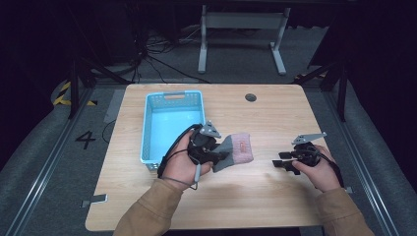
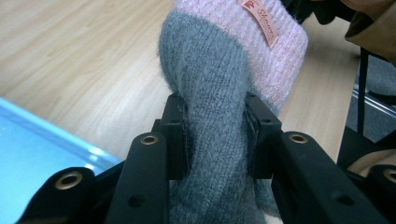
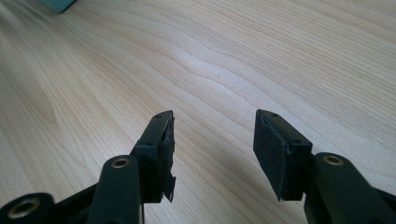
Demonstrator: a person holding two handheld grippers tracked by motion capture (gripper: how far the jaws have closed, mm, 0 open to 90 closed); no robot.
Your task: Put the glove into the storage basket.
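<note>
1. Sock (image 1: 235,151): a knitted item, grey in the body with a pink cuff at one end. The cuff carries a small orange label (image 2: 259,21). It sits near the middle of the table (image 1: 275,196), just right of the basket, with its cuff end pointing toward the right side.
2. Left gripper (image 1: 219,156): held in the person's left hand (image 1: 179,164). Its jaws are closed on the grey part of the sock. In the left gripper view, the fabric bunches between the two black pads (image 2: 175,135) and bulges out above them.
3. Right gripper (image 1: 281,161): held in the person's right hand (image 1: 319,172), on the right side of the table, well apart from the sock. Its jaws stand wide apart with nothing between them. In the right gripper view, bare wood shows in the gap.
4. Basket (image 1: 147,132): light blue plastic with perforated walls and a handle slot in the far wall. It stands on the left half of the table, just beside the left hand. Its blue edge appears at the lower left of the left gripper view.
5. Table: light wood grain, with a round dark hole (image 1: 251,97) near the far edge.
</note>
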